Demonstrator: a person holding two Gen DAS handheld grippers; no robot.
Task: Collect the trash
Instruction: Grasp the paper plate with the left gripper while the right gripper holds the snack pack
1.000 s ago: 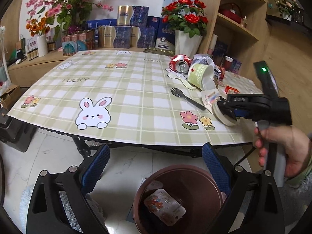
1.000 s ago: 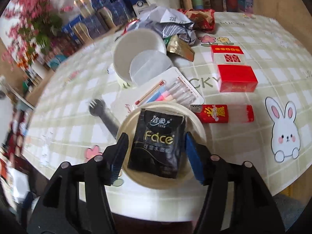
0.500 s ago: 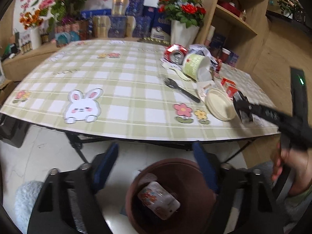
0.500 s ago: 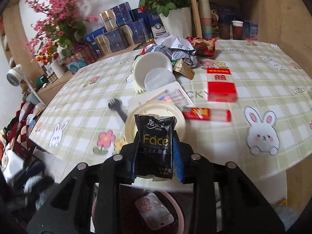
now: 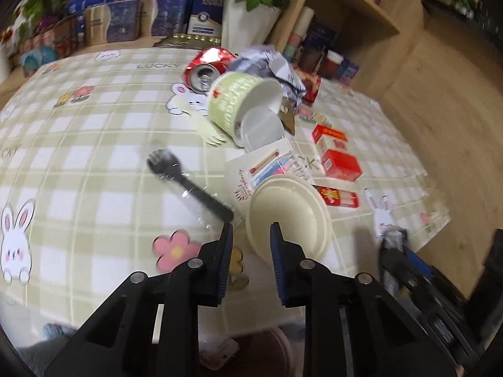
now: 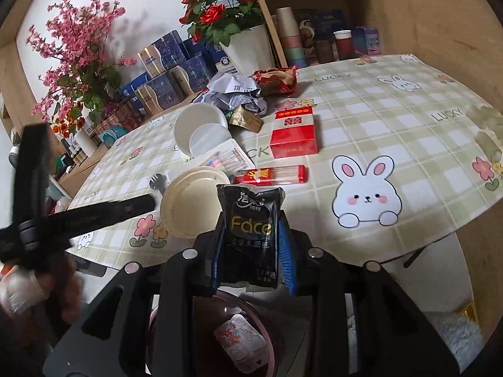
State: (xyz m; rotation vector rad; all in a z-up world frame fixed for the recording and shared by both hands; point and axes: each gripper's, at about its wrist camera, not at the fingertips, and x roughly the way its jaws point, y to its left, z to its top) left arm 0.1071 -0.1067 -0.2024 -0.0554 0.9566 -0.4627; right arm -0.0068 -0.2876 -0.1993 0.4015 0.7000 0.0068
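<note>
My right gripper (image 6: 253,245) is shut on a black tissue pack (image 6: 251,226) marked "Face" and holds it off the table edge, above the brown bin (image 6: 195,345), which has a flowered packet inside. A cream bowl (image 5: 292,216) stands empty at the table's near edge. My left gripper (image 5: 251,235) hovers at the bowl's near-left rim with its jaws closing. The rim shows in the gap, and no pad presses on it. A black plastic fork (image 5: 188,182) lies just left of the bowl. The left gripper (image 6: 147,202) also reaches in from the left in the right wrist view.
Further back lie a tipped green cup (image 5: 239,106), a crushed red can (image 5: 204,69), crumpled paper (image 5: 270,66), a white swab card (image 5: 267,166), a red box (image 5: 341,163) and a slim red pack (image 5: 338,196). A flower vase (image 5: 245,25) and boxes line the back; shelves stand right.
My left gripper swung from above the bin to the bowl on the table, and its jaws narrowed. My right gripper closed on the black pack, lifted it from the bowl and drew it back over the bin.
</note>
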